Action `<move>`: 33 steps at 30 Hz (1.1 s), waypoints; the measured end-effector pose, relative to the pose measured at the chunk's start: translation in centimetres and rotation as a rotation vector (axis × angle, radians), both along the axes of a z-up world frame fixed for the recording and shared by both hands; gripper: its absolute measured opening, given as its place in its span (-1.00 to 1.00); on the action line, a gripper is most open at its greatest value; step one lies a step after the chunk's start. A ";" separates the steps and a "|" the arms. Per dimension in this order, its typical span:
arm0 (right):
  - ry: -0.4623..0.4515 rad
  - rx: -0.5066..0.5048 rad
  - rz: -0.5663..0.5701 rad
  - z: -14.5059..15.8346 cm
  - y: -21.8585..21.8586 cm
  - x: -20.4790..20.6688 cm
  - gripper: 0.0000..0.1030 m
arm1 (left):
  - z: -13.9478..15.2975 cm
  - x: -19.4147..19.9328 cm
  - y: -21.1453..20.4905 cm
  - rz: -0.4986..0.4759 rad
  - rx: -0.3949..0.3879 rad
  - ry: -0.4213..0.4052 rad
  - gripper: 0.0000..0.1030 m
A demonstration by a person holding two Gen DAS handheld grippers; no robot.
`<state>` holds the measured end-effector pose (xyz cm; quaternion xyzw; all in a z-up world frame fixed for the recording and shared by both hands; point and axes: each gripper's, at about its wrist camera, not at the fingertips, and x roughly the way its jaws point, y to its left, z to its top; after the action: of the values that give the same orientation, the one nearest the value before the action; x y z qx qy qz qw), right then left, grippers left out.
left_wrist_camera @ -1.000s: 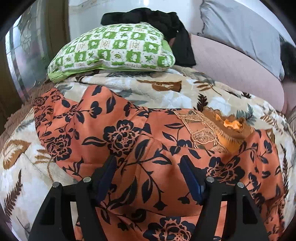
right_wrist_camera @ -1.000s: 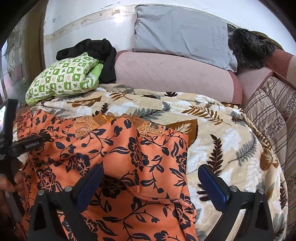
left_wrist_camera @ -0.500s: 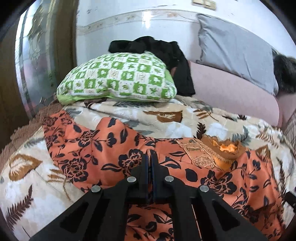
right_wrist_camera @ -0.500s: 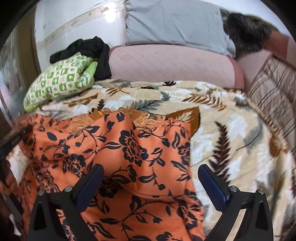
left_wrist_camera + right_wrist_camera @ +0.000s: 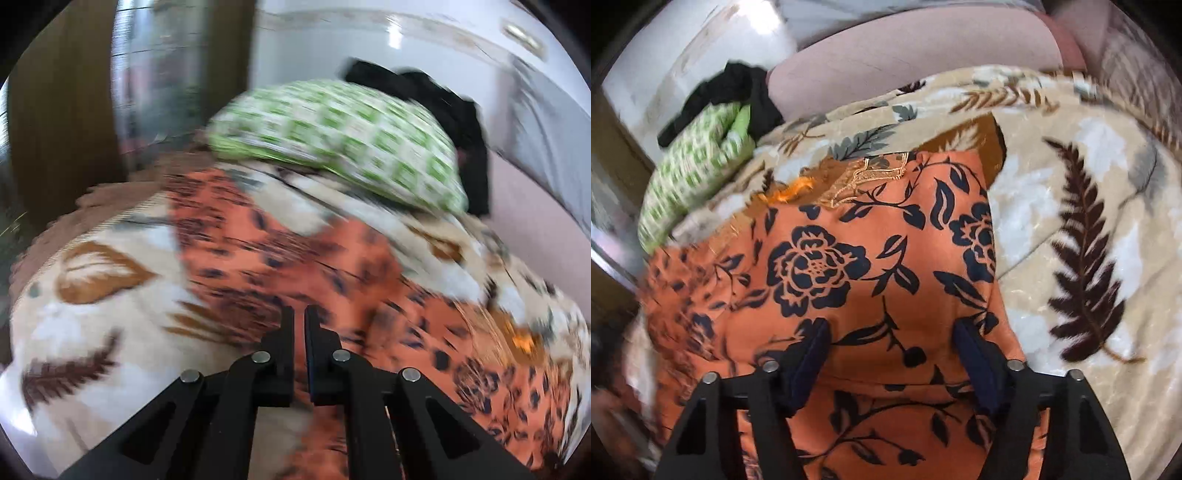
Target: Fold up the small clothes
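Note:
An orange garment (image 5: 849,258) with a black flower print lies spread on a leaf-patterned blanket (image 5: 1071,184). Its gold-embroidered neckline (image 5: 871,173) is at the far end. My right gripper (image 5: 894,343) is pressed down onto the garment's near right part. Its jaws are closing, a hump of the cloth bulges between them, and the pads do not pinch it. The left wrist view is blurred by motion. In it my left gripper (image 5: 299,317) is shut, with only a thin slit between its jaws, pinching the orange garment (image 5: 295,258) at its left side.
A green-and-white checked pillow (image 5: 332,136) lies at the far end of the blanket (image 5: 92,314), with black clothes (image 5: 443,99) behind it. A pink padded backrest (image 5: 905,55) runs along the far side. A wooden frame (image 5: 55,129) stands at the left.
My left gripper shut on a pinch of the orange cloth, then swung left with it. My right gripper came down onto the garment and its jaws narrowed.

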<state>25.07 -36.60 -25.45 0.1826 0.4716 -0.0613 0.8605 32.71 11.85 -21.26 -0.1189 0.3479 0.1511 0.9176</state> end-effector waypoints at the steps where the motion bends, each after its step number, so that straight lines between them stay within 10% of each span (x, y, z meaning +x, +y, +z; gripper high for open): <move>1: -0.006 -0.010 0.002 0.3 0.3 -0.1 0.39 | 0.5 -0.5 1.4 0.041 -0.001 -0.014 -0.79; 5: -0.120 -0.031 0.076 2.5 2.5 -0.3 0.40 | 1.1 -1.4 8.6 0.179 -0.058 -0.008 -0.11; 13: -0.027 -0.013 0.152 -0.2 5.1 0.9 0.40 | 1.5 3.9 17.2 0.081 -0.302 0.109 0.23; 22: -0.014 -0.057 0.184 -0.8 5.8 0.7 0.41 | -4.4 9.8 20.4 0.114 -0.606 0.208 0.26; 28: -0.023 -0.056 0.197 -0.9 5.6 0.6 0.41 | -6.3 13.0 21.6 0.165 -0.586 0.181 0.20; 33: -0.026 -0.064 0.201 -1.0 5.7 0.6 0.41 | -7.5 14.3 22.7 0.213 -0.586 0.150 -0.88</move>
<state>25.66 -30.88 -26.45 0.1077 0.4741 0.0126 0.8738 47.02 34.55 -28.77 -0.4024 0.4289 0.1478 0.7951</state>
